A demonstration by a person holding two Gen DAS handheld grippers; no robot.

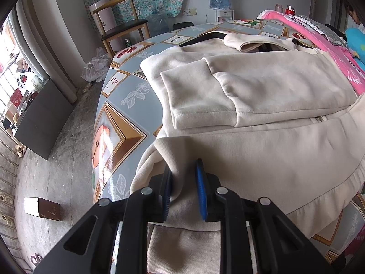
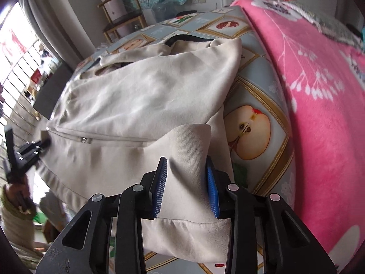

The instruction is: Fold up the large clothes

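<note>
Lying across the fruit-print tablecloth [image 1: 118, 105], the cream jacket [image 1: 262, 150] has both sleeves folded over its chest. From the left wrist camera, the left gripper [image 1: 183, 171] pinches a raised ridge of hem. From the right wrist camera, the right gripper [image 2: 186, 171] clamps the hem's other corner, beside a pink blanket [image 2: 319, 114].
</note>
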